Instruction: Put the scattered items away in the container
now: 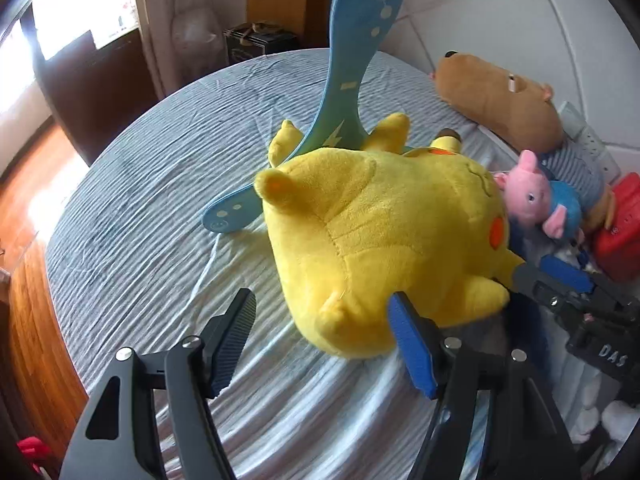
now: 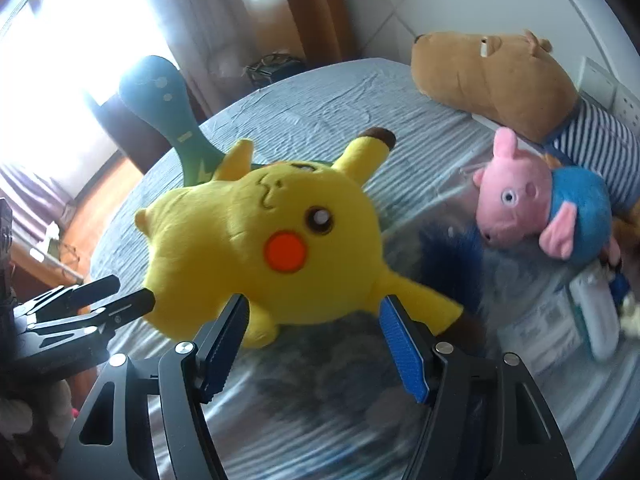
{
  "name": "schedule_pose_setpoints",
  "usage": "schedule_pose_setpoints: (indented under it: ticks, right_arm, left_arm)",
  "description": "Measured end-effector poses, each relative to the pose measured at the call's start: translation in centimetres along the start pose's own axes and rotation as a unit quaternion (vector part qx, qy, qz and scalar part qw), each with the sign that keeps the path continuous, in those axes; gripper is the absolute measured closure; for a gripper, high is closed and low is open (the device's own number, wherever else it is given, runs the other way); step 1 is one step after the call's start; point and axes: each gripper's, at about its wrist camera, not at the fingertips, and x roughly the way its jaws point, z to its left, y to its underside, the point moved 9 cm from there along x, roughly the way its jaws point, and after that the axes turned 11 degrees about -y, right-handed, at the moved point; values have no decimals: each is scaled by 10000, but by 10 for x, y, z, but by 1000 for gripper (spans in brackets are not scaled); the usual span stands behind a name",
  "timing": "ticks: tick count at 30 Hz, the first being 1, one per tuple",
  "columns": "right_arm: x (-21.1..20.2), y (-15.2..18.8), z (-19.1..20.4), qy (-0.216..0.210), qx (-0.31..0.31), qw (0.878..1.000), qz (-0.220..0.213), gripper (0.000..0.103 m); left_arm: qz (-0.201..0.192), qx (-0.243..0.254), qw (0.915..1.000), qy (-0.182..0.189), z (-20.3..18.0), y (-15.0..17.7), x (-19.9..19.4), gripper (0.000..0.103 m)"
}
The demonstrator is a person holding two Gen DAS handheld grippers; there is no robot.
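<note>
The only readable lettering was "DAS", in pale raised capitals on the black body of the right gripper (image 1: 560,280), seen at the edge of the left wrist view. The blue boomerang (image 1: 360,80) bore a lightning bolt and a smiley face, no words.

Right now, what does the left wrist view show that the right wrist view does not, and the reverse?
Only the left wrist view shows a red object at the right edge and the lower tip of the blue boomerang-shaped toy.

Only the right wrist view shows the yellow plush's face, with its open eye and red cheek, and the brown plush's striped shirt in full.

Both show the yellow plush, the pink pig plush, the brown plush, the striped bedsheet, and both grippers open, left gripper, right gripper.
</note>
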Motion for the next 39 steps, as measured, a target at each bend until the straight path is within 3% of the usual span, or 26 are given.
schedule_pose_setpoints:
  ticks: [3, 5, 6, 7, 17, 24, 26, 30, 35, 37, 39]
  right_arm:
    - [12, -10, -5, -117, -214, 9997, 75, 32]
    - [21, -17, -7, -259, -358, 9989, 124, 19]
    - [28, -20, -8, -372, -435, 9982, 177, 6]
    - [30, -21, -8, -438, -496, 9976, 181, 0]
    - [63, -25, -25, -978, -415, 9939, 282, 0]
    - [74, -1, -14, -1265, -248, 9885, 784, 3]
    - [77, 13, 2, -1437, -176, 9852, 918, 7]
    - [75, 32, 26, -1420, -267, 9855, 887, 11]
    - [74, 22, 12, -1059, -193, 9920, 658, 10]
    - [73, 18, 7, -897, -199, 9941, 576, 0]
    - [75, 17, 5, -789, -273, 9951, 537, 0]
  left_arm:
    - [39, -53, 9999, -95, -5, -1, 11, 32]
    - [-103, -73, 9995, -274, -1, -6, 15, 10]
    - [-178, -81, 9992, -344, 3, -10, 17, 3]
    - [-252, -89, 9988, -415, 7, -13, 19, 0]
    - [-349, -34, 9993, -161, 9, -11, 23, 0]
    - [-237, 129, 9996, -115, 5, 9, 19, 2]
    - [-258, 236, 9986, -399, 8, 12, 30, 7]
    - [-470, 126, 9978, -449, 27, -1, 35, 7]
    - [-555, 622, 9965, 36, 16, -11, 34, 7]
    - [-541, 722, 9958, 177, 14, -12, 36, 7]
    - [-459, 662, 9960, 387, 14, -12, 40, 5]
